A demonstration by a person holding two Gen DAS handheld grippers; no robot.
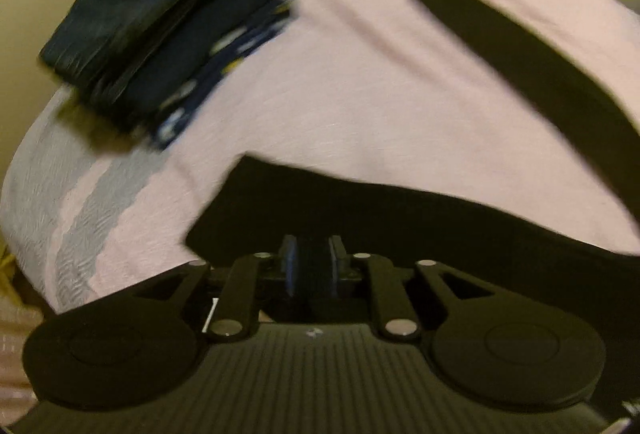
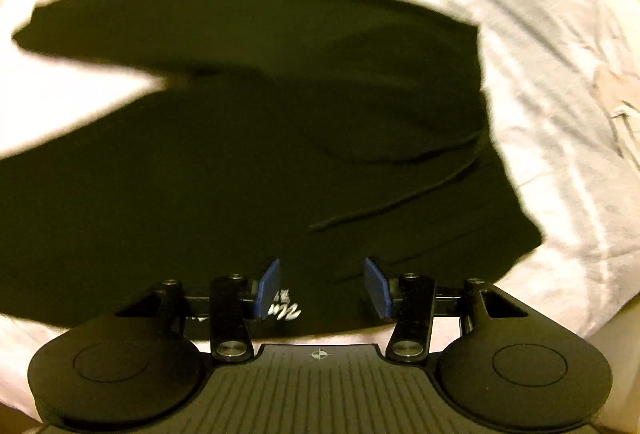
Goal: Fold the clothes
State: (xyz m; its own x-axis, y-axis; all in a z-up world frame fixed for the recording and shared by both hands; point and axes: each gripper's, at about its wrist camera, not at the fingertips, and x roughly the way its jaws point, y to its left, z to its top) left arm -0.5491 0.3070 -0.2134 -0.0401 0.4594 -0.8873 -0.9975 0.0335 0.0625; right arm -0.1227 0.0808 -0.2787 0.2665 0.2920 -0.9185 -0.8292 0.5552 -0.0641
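A black garment lies spread on the pale pink bedsheet, with one long part reaching left. It also shows in the left wrist view, with a black strip running to the right. My left gripper is shut on black fabric at the garment's near edge. My right gripper is open, its blue pads standing either side of the garment's near edge, close to a small white label.
A stack of folded dark blue clothes sits on the bed at the far left, with a patterned piece at the bottom. A grey-striped part of the cover lies at the left. Rumpled sheet rises on the right.
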